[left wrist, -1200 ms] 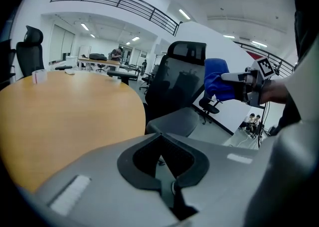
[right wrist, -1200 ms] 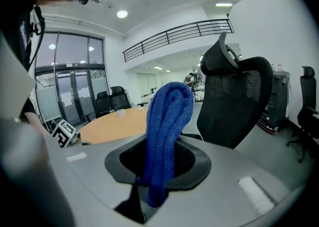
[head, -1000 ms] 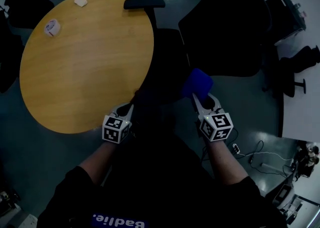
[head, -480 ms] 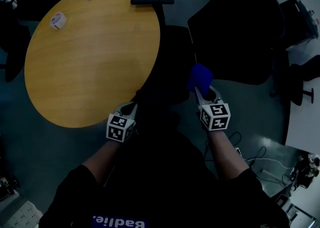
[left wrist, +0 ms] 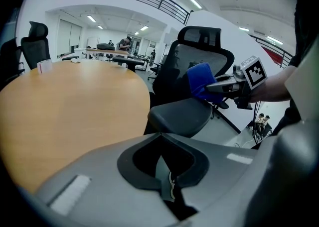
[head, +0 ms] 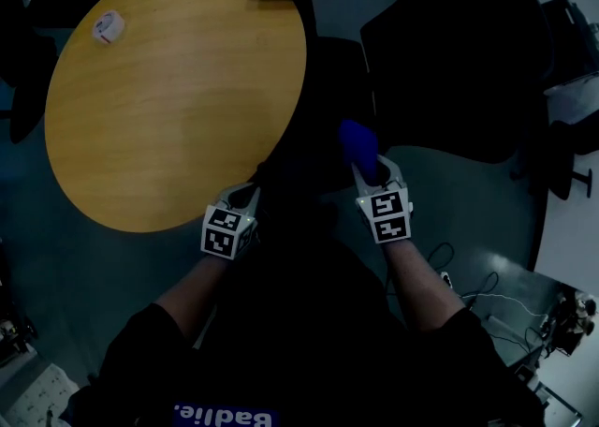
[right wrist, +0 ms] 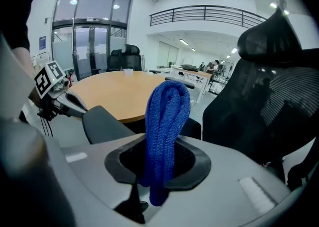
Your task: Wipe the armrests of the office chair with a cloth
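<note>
Blue cloth (right wrist: 167, 121) is clamped between the jaws of the right gripper (head: 371, 178) and sticks up out of them in a folded bunch. It is held just above the far end of a grey pad (left wrist: 179, 114) of the office chair (left wrist: 197, 56). Whether the pad is touched cannot be told. The same pad is seen close in front of the left gripper (head: 240, 198), whose jaws are pressed together with nothing between them. A round wooden table (head: 168, 88) is seen to the left of that gripper.
</note>
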